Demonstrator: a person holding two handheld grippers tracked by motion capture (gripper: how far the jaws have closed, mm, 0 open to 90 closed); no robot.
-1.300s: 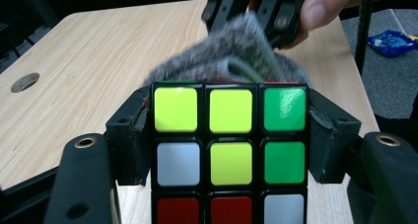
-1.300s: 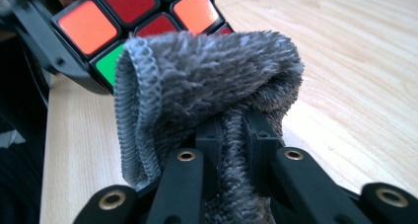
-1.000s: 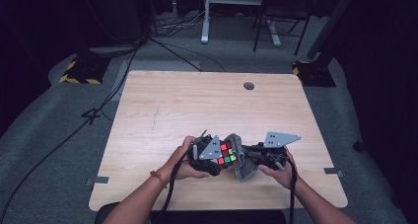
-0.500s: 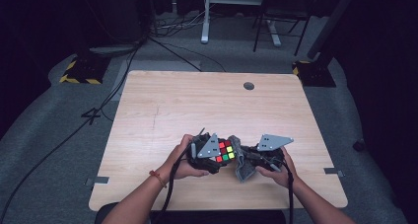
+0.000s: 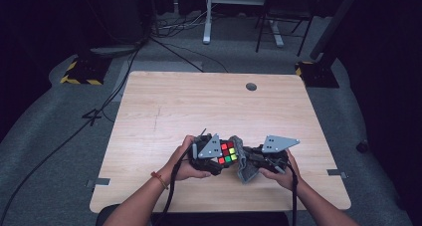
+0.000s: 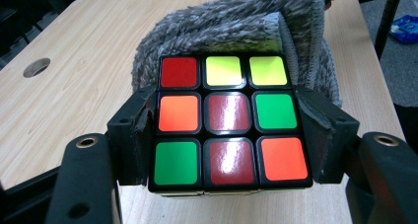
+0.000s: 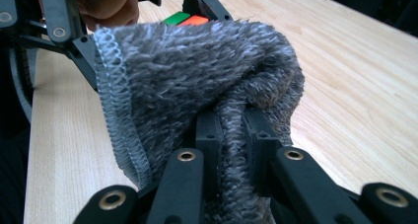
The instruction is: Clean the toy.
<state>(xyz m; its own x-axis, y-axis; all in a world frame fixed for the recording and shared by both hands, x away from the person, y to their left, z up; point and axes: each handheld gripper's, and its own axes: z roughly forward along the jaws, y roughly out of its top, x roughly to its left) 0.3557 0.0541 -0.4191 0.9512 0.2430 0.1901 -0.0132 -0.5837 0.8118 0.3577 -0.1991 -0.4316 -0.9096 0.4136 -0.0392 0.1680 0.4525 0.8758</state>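
Wiping the puzzle cube (image 6: 229, 123): it sits clamped between the pads of the left gripper (image 6: 229, 130), held just above the near edge of the table (image 5: 199, 106). Right gripper (image 7: 231, 130) is pinched tight on a fold of grey cloth (image 7: 197, 76), which drapes against the cube's far side. Step judged: cleaning mid-pass. Next move likely needs the cloth dragged across the coloured face while the left grip stays firm. No containers present.

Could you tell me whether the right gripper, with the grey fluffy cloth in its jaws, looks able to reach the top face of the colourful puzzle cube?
Probably yes: the right gripper, shut on the grey fluffy cloth, is beside the colourful puzzle cube, whose top face is uncovered; the left gripper clamps only its sides.
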